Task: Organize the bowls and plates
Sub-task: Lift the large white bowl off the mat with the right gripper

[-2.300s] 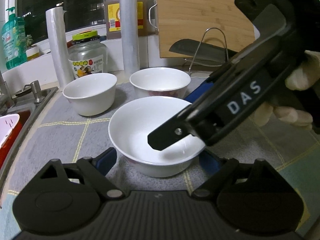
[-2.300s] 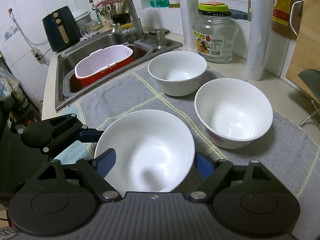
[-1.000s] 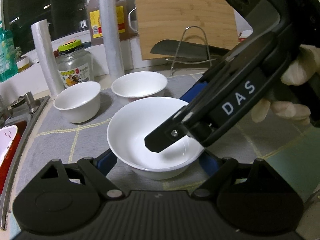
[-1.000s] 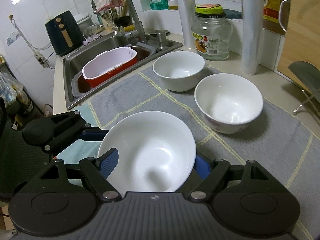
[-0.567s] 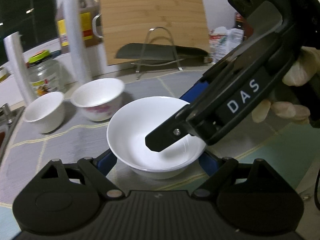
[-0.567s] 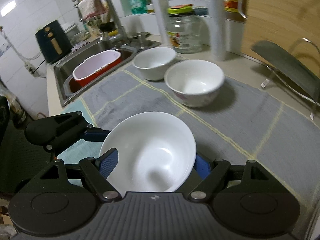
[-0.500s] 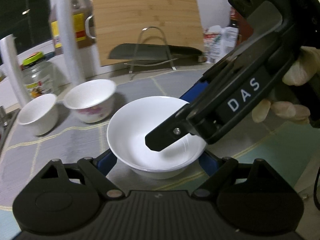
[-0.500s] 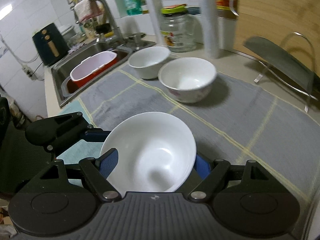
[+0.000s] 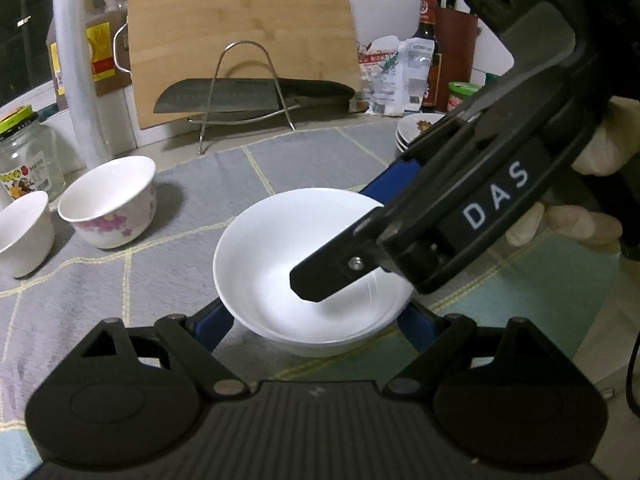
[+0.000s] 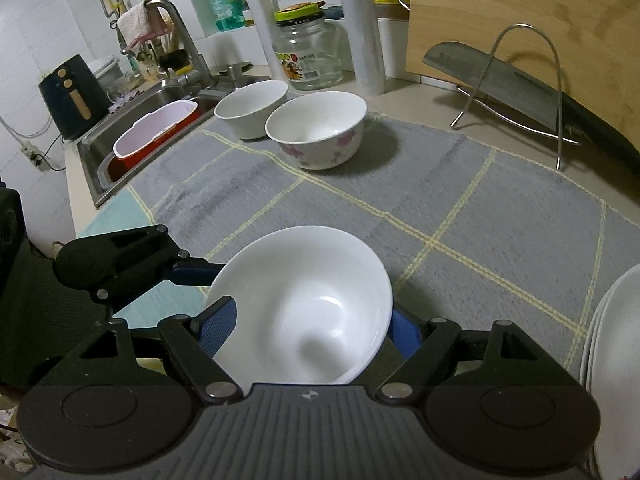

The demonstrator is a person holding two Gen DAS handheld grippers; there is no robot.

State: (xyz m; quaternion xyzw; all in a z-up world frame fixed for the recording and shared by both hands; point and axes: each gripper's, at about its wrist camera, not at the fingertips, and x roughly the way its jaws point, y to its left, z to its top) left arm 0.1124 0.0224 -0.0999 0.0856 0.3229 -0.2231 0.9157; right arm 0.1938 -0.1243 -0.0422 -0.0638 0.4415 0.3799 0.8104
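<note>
Right wrist view: the left gripper (image 10: 200,276) and right gripper (image 10: 310,328) both clamp the plain white ceramic bowl (image 10: 298,306), held above the grey checked mat (image 10: 460,200). The stack of white plates (image 10: 612,344) lies just right, nearer the right gripper, cut off by the frame.
</note>
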